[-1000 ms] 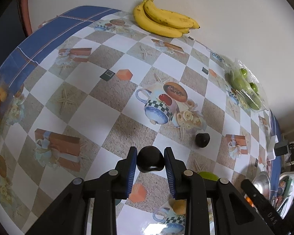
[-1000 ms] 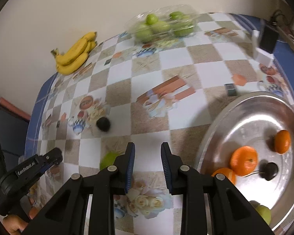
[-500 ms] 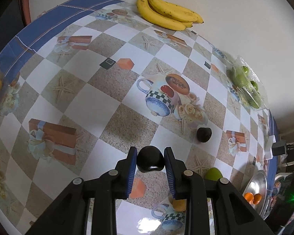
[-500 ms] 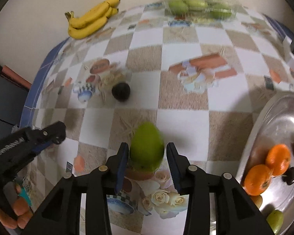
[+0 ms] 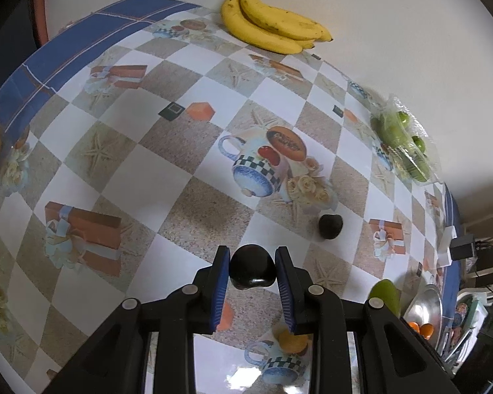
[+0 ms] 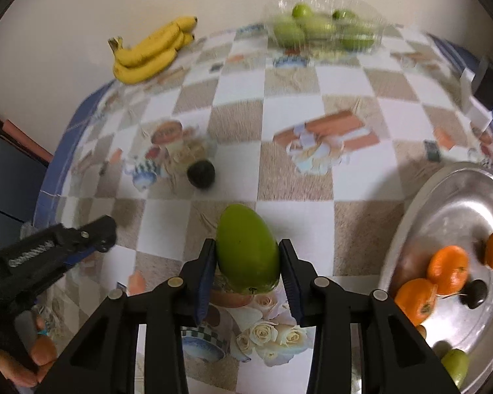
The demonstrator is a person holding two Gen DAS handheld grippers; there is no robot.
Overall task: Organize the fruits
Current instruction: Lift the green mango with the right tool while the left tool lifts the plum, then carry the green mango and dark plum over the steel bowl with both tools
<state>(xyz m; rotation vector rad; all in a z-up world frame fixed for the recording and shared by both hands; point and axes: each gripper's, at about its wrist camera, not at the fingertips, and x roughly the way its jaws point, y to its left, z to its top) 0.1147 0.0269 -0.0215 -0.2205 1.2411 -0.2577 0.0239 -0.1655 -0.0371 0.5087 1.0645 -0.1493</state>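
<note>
My left gripper (image 5: 252, 271) is shut on a dark avocado (image 5: 252, 271) and holds it above the patterned tablecloth. A second dark avocado (image 5: 330, 226) lies on the table just ahead to the right; it also shows in the right wrist view (image 6: 201, 173). My right gripper (image 6: 248, 262) is shut on a green mango (image 6: 248, 251), which also shows at the lower right of the left wrist view (image 5: 385, 295). A silver tray (image 6: 443, 203) at the right holds oranges (image 6: 447, 269), a dark fruit (image 6: 475, 292) and a green fruit (image 6: 455, 362).
A bunch of bananas (image 5: 272, 26) lies at the far edge by the wall. A clear plastic box of green fruit (image 6: 322, 29) sits at the back. A black adapter (image 6: 489, 82) stands at the right edge. The left gripper's body (image 6: 49, 252) shows at the left.
My right gripper moved over the green mango, closed on it and lifted it slightly. My left gripper kept hold of the dark avocado and shifted a little.
</note>
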